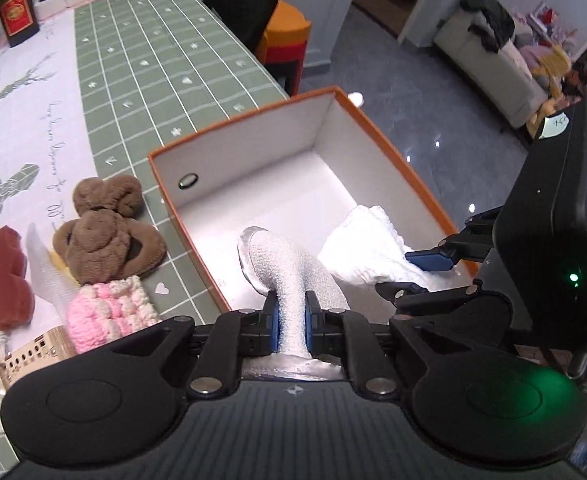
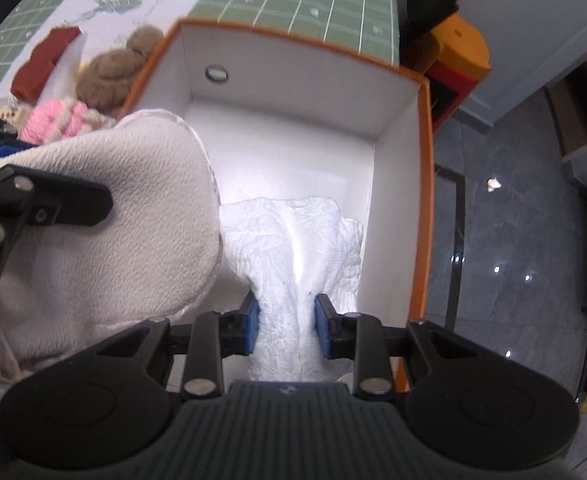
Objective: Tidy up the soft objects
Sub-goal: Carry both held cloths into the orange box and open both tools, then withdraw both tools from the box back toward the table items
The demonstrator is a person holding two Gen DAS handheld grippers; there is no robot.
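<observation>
Green-checked tablecloth (image 1: 165,64) bears toys (brown plush (image 1: 105,232)); both hand-held grippers clamp cloths over box (image 1: 389,152).

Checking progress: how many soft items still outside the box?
4, beside the box on the table: brown plush, pink knit piece, red sponge, white mesh. More may hide beneath them.

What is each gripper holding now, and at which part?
The left gripper pinches the grey-white padded cloth across its bunched middle. The right gripper grips the white crinkled cloth at its near end, over the orange box.
</observation>
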